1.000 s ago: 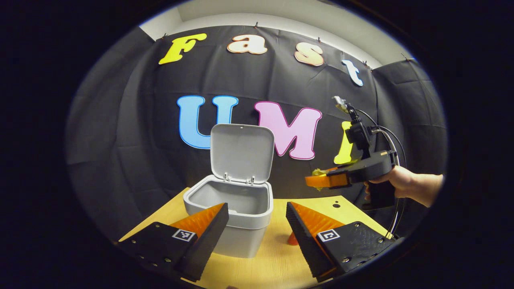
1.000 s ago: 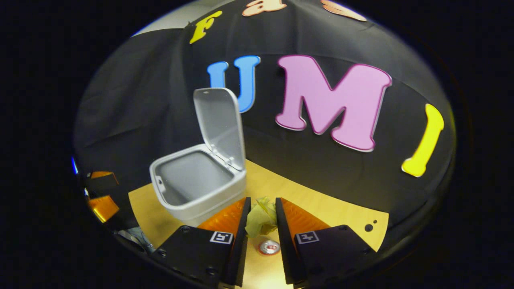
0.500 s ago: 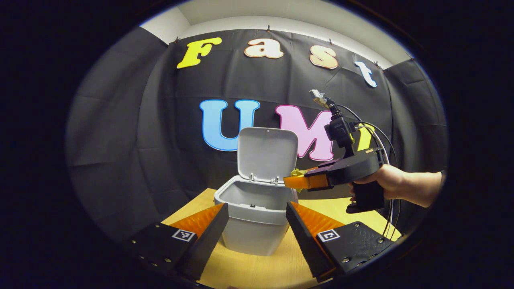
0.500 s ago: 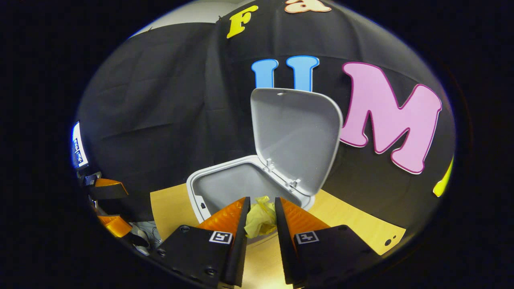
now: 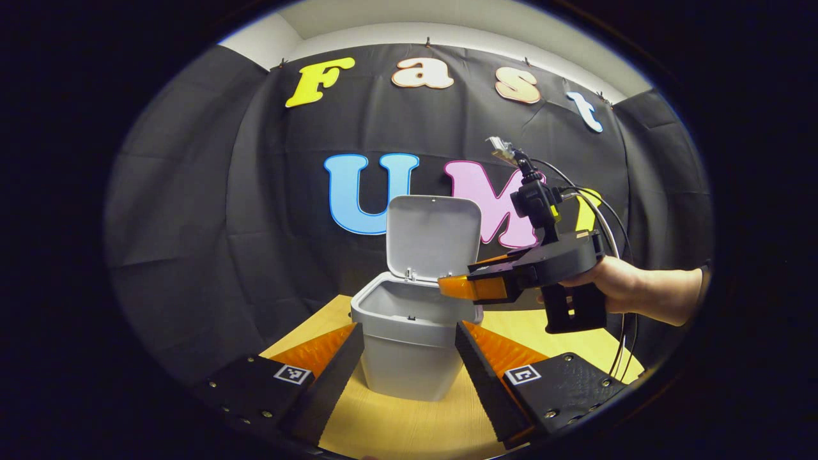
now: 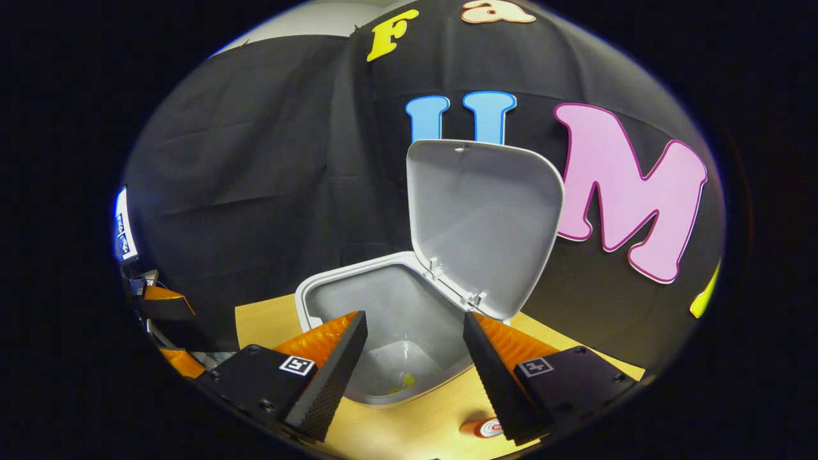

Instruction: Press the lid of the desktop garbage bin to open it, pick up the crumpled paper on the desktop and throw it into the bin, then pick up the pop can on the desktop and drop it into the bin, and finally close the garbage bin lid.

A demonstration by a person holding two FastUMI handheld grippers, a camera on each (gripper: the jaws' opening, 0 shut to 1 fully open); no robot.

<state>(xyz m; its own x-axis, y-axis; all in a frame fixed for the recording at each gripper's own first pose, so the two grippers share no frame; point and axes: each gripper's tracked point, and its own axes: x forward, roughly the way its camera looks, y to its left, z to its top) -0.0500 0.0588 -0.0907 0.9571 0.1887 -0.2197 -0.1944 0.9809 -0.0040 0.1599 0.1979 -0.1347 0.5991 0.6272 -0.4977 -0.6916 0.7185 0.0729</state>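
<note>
The bin (image 6: 358, 300) lid (image 6: 482, 223) is raised; paper (image 6: 404, 382) is seen inside, below the right gripper (image 6: 412, 358), whose fingers are spread wide and empty. The can (image 6: 482, 427) remains on the surface (image 6: 409, 428).

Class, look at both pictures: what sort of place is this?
Probably a staged recording booth, not a home: black cloth wall, one small wooden desktop holding a grey bin, and a hand holding the right hand-held gripper.
</note>
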